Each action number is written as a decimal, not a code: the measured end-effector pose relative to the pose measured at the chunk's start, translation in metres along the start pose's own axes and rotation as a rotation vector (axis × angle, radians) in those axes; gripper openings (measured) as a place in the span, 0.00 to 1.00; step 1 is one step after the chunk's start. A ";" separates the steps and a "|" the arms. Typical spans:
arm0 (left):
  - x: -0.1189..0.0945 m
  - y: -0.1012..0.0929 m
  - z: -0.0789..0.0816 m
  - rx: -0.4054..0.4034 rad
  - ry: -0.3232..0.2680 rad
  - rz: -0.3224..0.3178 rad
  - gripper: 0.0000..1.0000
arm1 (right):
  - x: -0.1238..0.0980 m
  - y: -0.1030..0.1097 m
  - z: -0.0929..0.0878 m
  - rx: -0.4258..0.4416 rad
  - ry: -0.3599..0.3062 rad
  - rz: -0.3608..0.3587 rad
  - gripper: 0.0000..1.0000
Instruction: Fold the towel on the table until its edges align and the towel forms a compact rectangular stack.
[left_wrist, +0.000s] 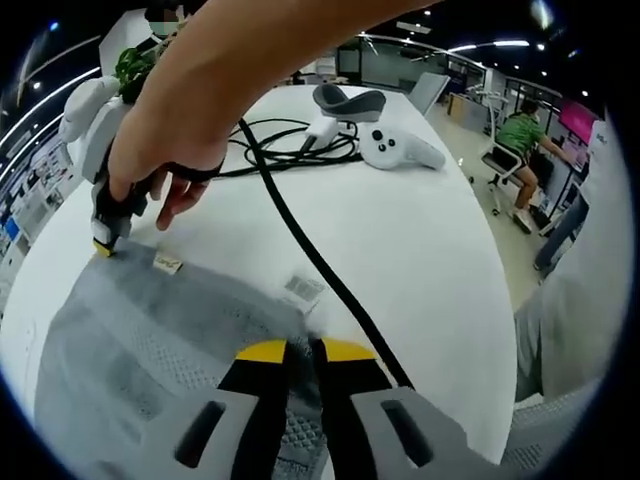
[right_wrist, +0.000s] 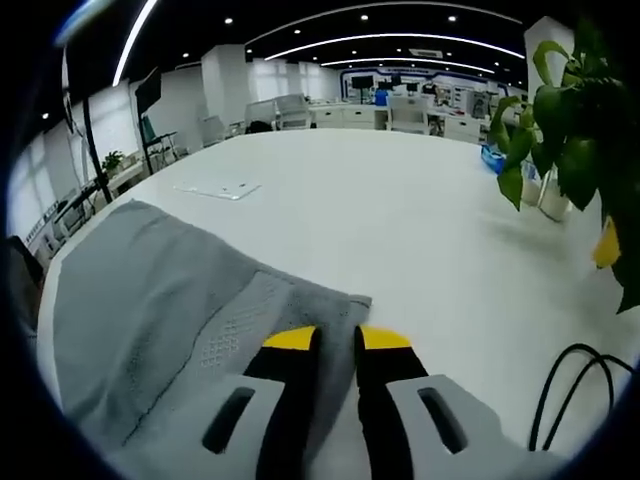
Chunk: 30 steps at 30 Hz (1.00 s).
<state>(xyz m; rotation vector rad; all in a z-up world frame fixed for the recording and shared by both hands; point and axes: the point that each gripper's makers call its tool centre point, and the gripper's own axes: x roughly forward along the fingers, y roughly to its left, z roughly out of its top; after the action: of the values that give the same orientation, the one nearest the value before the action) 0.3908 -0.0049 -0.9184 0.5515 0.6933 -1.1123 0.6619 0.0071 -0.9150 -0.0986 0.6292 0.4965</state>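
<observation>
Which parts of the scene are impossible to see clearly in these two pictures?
- Left gripper view: the towel's near edge, covered by the left gripper and cut by the frame.
- Left gripper view: print on the towel's label, too small.
- Left gripper view: the right gripper, mostly behind the person's hand.
- Right gripper view: the towel's near part, under the right gripper.

**Count of things on the white table**

One grey towel (left_wrist: 150, 350) lies on the one white table (left_wrist: 420, 240). Beyond the towel: one black cable (left_wrist: 300, 235), two white controllers (left_wrist: 395, 148), one potted plant (right_wrist: 570, 130), one flat clear sheet (right_wrist: 218, 188). Two grippers: left gripper (left_wrist: 297, 352), right gripper (right_wrist: 337, 340).
</observation>
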 end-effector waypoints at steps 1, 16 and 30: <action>0.000 0.000 0.000 0.003 0.002 0.000 0.11 | -0.001 0.000 0.000 -0.002 0.001 0.004 0.12; -0.001 -0.004 0.000 -0.024 0.026 0.035 0.08 | -0.001 0.000 0.001 0.009 0.016 0.018 0.00; -0.024 -0.008 0.017 -0.227 -0.028 0.003 0.05 | -0.034 -0.004 0.009 0.002 0.016 -0.029 0.00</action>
<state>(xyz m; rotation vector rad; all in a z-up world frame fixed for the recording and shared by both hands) 0.3808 -0.0045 -0.8897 0.3429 0.7821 -1.0213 0.6451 -0.0084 -0.8881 -0.1093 0.6428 0.4672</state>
